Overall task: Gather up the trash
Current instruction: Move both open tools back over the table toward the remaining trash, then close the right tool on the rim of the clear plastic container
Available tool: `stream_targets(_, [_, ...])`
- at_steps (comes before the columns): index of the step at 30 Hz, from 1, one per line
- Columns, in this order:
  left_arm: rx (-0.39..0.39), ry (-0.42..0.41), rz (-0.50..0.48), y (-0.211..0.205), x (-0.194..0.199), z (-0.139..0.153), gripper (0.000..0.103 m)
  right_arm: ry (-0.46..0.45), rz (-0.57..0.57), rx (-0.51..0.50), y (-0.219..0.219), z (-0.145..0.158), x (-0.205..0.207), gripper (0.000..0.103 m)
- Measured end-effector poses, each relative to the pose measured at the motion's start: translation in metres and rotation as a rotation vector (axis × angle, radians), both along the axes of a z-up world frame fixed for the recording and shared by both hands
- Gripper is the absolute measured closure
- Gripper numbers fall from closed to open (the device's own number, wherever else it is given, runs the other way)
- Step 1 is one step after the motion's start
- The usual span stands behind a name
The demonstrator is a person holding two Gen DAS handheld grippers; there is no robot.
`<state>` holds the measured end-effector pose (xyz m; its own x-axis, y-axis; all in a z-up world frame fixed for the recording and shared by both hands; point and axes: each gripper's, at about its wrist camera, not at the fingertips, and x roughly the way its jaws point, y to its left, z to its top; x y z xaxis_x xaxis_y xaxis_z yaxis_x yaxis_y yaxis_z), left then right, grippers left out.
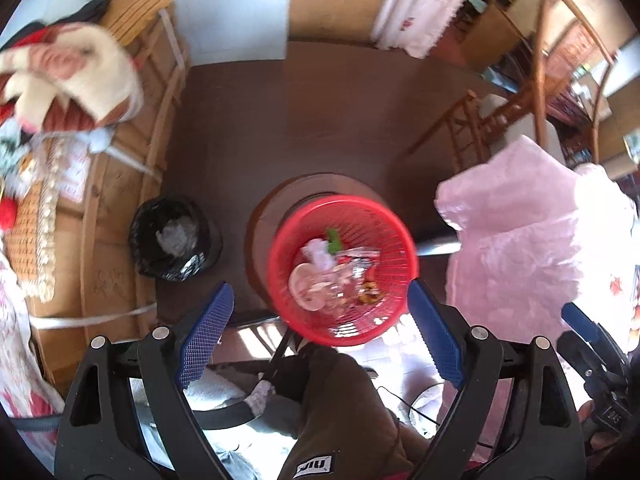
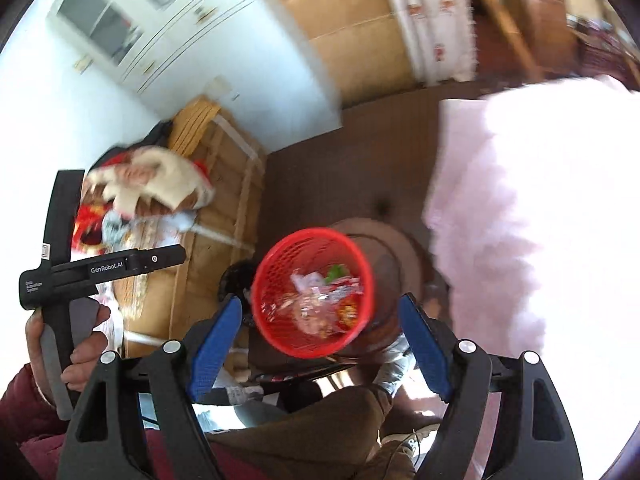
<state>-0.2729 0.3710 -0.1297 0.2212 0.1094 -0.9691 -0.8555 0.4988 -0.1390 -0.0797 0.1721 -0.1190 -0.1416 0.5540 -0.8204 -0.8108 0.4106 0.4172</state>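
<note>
At the far left a heap of cloth in cream and red lay on top of a cardboard box, and beside the box on the brown floor stood a black-lined bin with a crumpled pale wrapper in its bottom. The left tool pointed steeply down with its blue pads spread wide and nothing between them. Beyond its tips, near the middle, the red mesh basket sat on a round brown stool; in it lay the trash, clear wrappers, a pale round lid, a green scrap and an orange-brown bit. The right tool likewise hung over the basket with its pads well apart, gripping nothing. In its view the person's hand held the left tool's black handle. To the right a surface under a pale pink cloth reached the edge, with wooden chairs behind it. Both views were blurred.
</note>
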Motion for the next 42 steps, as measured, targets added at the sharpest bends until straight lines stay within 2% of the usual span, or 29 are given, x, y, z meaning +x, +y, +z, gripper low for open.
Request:
stream_targets(6, [0.006,-0.032,-0.142,-0.023,0.054,0.007,0.017,-0.028,-0.196,0.045,-0.067,0.021,0.028,0.024])
stream_targets(12, [0.018,-0.061,-0.336,-0.064,0.121,0.017,0.017,-0.082,-0.376,0.073,-0.136,0.038,0.043,0.024])
stream_targets(24, [0.048,-0.127,-0.819,-0.195,0.256,0.039,0.017,-0.134,-0.868,0.103,-0.295,0.053,0.046,0.024])
stream_targets(28, [0.058,-0.144,-0.956,-0.239,0.276,0.046,0.017,-0.112,-1.031,0.132,-0.342,0.051,0.039,0.023])
stream_targets(32, [0.070,-0.138,-1.073,-0.271,0.286,0.046,0.015,-0.097,-1.150,0.146,-0.369,0.042,0.029,0.023])
stream_targets(37, [0.071,-0.129,-1.161,-0.294,0.306,0.046,0.015,-0.089,-1.269,0.157,-0.391,0.036,0.019,0.023])
stream_targets(42, [0.099,-0.123,-1.216,-0.297,0.313,0.048,0.015,-0.071,-1.344,0.155,-0.402,0.029,0.017,0.023])
